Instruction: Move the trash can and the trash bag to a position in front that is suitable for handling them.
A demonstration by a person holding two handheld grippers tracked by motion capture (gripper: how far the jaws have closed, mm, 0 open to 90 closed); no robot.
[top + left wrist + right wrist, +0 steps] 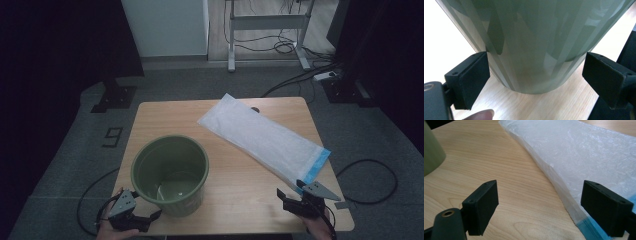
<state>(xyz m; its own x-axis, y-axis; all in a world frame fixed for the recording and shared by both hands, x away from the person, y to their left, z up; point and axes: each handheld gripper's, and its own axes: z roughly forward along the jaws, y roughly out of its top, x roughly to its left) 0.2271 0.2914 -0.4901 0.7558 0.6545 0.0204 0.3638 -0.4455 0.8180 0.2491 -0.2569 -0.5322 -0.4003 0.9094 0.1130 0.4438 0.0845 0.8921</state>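
Wooden desk (240, 165), dim room | green bin (170, 172) upright near front-left edge, left claw (142, 217) spread wide around its base | right claw (289, 197) spread, empty, beside bag (260, 137) blue end | advice: steady bin, pinch blue edge squarely.

The bin (170, 172) is a green, round plastic one, standing upright and open-topped near the near left edge of the table, tapering toward its base; it looks empty inside. The bag (265, 140) is a long, flat, white translucent plastic one with a blue band at its near right end. It lies diagonally across the right half, apart from the bin.
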